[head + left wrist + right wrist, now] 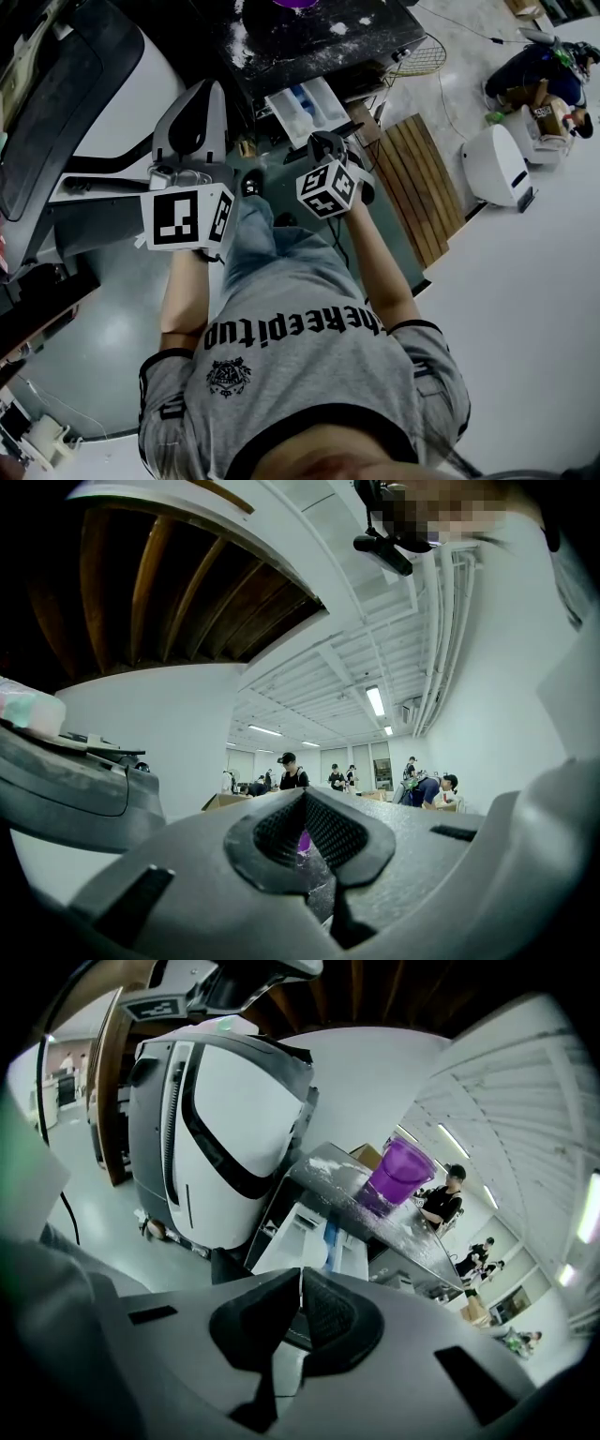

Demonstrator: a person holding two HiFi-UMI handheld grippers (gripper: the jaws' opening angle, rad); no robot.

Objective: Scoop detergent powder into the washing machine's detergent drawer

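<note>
Large machine: a white-and-black machine stands on the floor at the far left.
Left gripper: held up in front of the person's chest, well left of the drawer. Its marker cube faces the head camera.
Left gripper state: clenched. In its own view the pads meet and nothing sits between them. A sliver of purple shows through the slit. The view looks up at ceiling lights and far-off people.
Washing machine: it has a dark top, directly ahead of the person.
Powder: white dust is scattered over that dark top.
Purple tub: upright on the washing machine top, above and behind the drawer.
Detergent drawer: pulled open from the washing machine's front, white with a blue insert. It lies beyond and between the two grippers, nearer the right one.
Right gripper: pointed at the drawer, near it and apart from it.
Right gripper state: clenched, pads pressed together, holding nothing.
Wooden slats: flat on the floor, right of the right gripper.
</note>
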